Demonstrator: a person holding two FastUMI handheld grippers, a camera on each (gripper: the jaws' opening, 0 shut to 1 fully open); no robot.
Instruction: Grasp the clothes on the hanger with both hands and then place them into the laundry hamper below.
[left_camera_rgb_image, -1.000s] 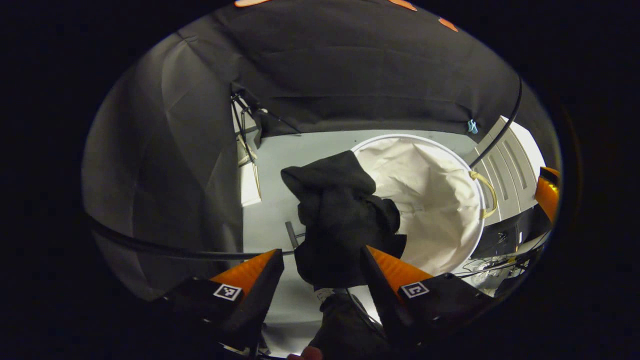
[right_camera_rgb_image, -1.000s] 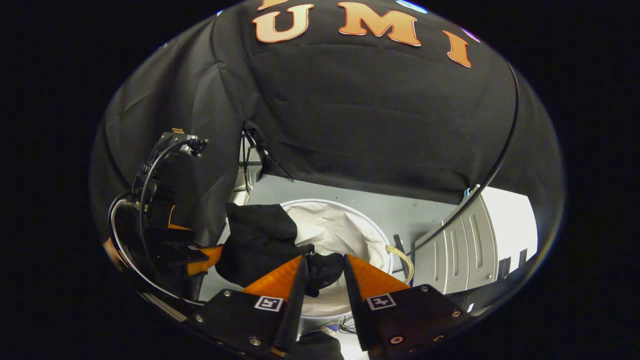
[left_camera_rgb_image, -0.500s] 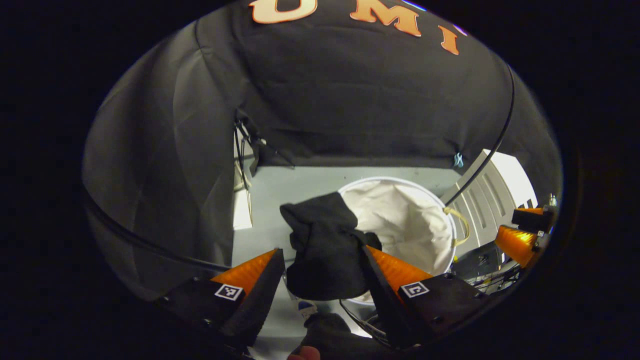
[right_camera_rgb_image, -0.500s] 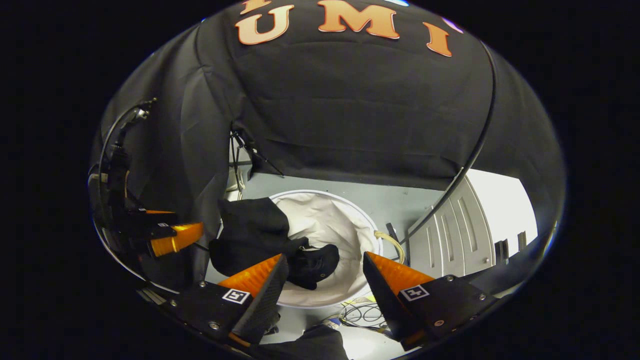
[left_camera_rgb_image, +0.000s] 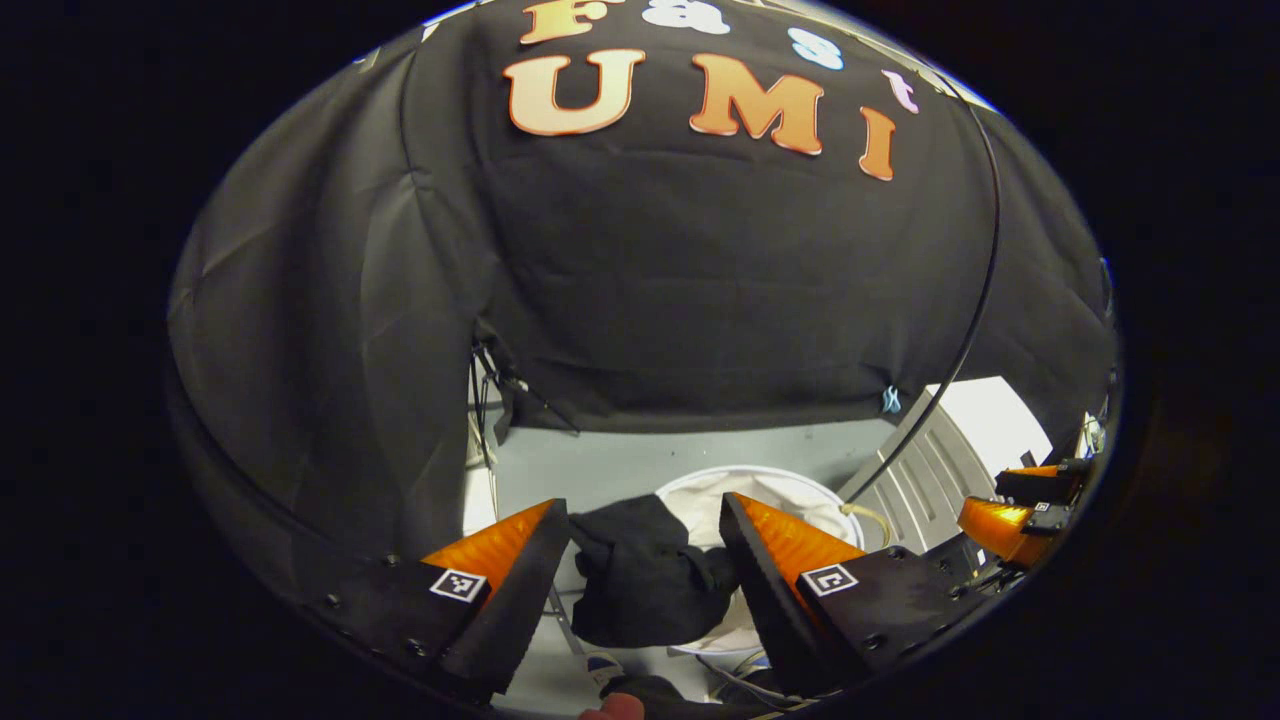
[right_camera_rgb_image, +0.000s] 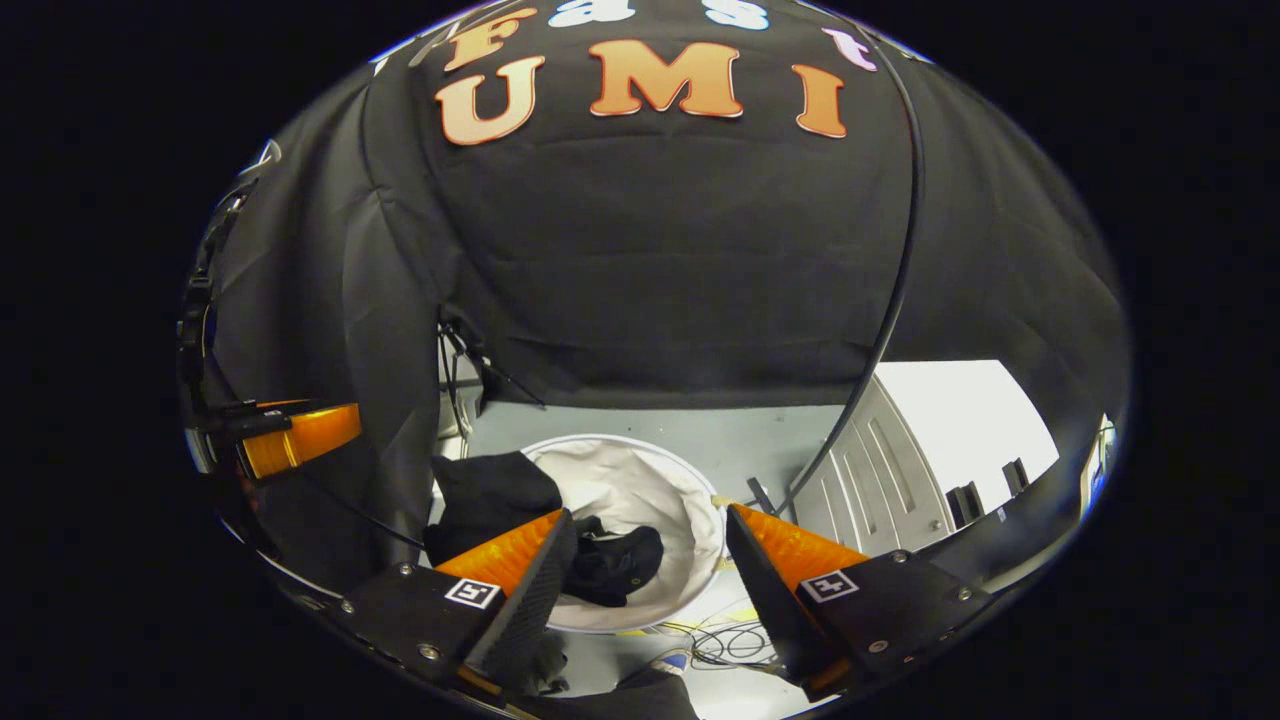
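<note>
Both grippers raised above the floor, fingers spread wide, nothing between them. Left gripper (left_camera_rgb_image: 645, 520) aimed down toward the hamper (left_camera_rgb_image: 800, 478), jaws apart, with the dark clothes (left_camera_rgb_image: 645, 575) seen through the gap but well below, not touched. Right gripper (right_camera_rgb_image: 650, 530) likewise wide apart over the hamper (right_camera_rgb_image: 640, 470), empty.

Clothes (right_camera_rgb_image: 500, 500) draped over the hamper's near-left rim: one bundle hanging outside over the edge, a smaller fold (right_camera_rgb_image: 615, 565) lying inside on the pale lining (so only partly in). Round white rim, cream liner, standing on the grey floor (right_camera_rgb_image: 700, 440) near the foot of the black cloth wall.

Right gripper (left_camera_rgb_image: 1010, 505) also visible at the far right edge of the left gripper view; left gripper (right_camera_rgb_image: 290, 440) at the left edge of the right gripper view. White slotted panel (right_camera_rgb_image: 880, 480) just beside the hamper, loose cables (right_camera_rgb_image: 720, 640) on the floor in front.
</note>
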